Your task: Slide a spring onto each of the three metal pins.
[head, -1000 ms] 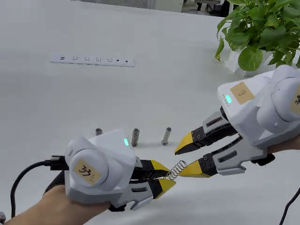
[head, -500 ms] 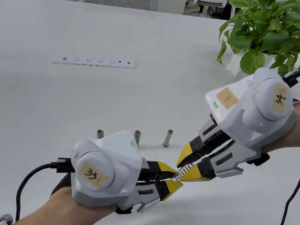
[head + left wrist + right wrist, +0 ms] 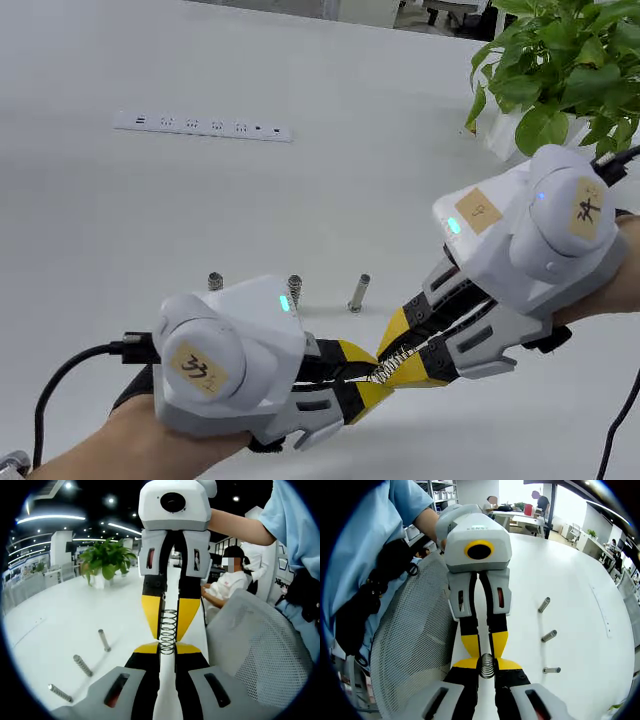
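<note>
While left gripper (image 3: pixel 167 648), right gripper (image 3: pixel 486 663) pinch spring (image 3: pixel 169 627)

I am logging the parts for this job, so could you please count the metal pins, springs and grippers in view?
Metal pins: 3 (in the head view: left pin, middle pin, right pin)
Springs: 3 (one on the left pin, one on the middle pin, held spring between the grippers)
Grippers: 2 (left gripper, right gripper)
Total: 8

three pins (image 3: pixel 358 293), three springs (image 3: pixel 397 362), two grippers (image 3: pixel 372 378), one plant (image 3: pixel 560 60)
</note>
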`<act>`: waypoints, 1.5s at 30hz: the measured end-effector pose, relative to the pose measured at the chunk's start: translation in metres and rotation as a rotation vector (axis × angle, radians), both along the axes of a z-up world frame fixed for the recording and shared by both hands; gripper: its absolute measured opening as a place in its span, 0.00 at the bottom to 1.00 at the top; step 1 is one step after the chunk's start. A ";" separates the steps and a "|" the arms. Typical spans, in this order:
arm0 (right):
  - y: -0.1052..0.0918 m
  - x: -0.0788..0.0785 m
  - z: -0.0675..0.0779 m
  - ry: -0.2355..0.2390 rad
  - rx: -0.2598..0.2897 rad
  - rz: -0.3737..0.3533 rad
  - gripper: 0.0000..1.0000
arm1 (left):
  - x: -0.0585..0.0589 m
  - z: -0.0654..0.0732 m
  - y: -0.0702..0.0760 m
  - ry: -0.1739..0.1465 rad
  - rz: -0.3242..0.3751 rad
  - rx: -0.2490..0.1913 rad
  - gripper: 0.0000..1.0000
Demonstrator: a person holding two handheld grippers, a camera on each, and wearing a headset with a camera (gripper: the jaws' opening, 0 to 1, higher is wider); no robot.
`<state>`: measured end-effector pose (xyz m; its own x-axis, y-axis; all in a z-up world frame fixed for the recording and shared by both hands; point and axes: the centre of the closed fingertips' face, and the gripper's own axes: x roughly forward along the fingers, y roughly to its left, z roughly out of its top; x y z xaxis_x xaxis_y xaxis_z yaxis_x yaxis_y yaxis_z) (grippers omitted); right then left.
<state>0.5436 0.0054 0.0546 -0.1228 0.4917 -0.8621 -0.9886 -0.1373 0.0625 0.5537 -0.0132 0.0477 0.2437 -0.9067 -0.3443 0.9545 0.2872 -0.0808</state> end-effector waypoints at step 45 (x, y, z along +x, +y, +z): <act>-0.009 0.036 -0.017 -0.092 -0.088 0.060 0.07 | 0.033 -0.042 0.122 0.057 0.474 0.082 0.83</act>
<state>0.5797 -0.0037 0.0373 -0.0687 0.4076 -0.9106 -0.9808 -0.1946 -0.0131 0.5865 0.1091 0.0058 0.6025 -0.6695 -0.4344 0.7114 0.6972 -0.0878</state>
